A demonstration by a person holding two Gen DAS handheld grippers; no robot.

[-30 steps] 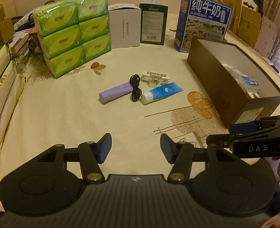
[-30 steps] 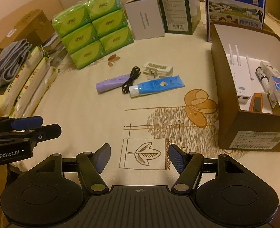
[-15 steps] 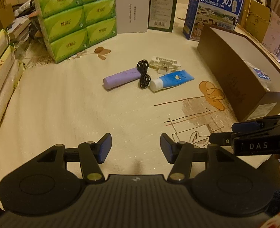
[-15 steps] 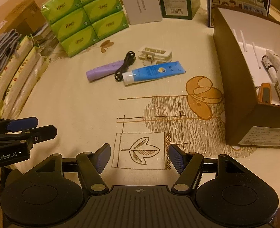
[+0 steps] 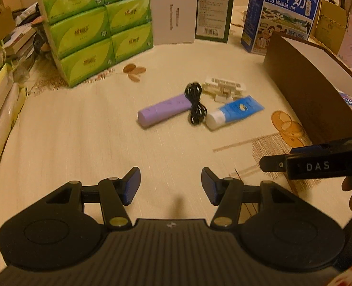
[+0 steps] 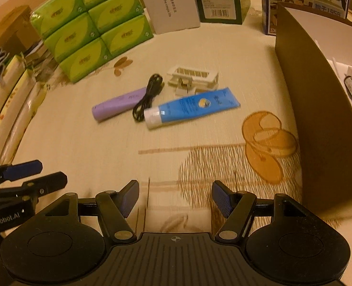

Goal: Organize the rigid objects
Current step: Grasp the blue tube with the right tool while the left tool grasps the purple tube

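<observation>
Now both grippers, left gripper (image 5: 170, 186) and right gripper (image 6: 175, 198), hang open and empty, with the purple tube (image 5: 164, 110), black cable (image 5: 196, 106) and blue tube (image 6: 191, 107) lying well ahead.

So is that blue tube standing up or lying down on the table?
Lying down. The blue tube rests flat on its side on the tablecloth, white cap toward the camera, beside the black cable.
</observation>
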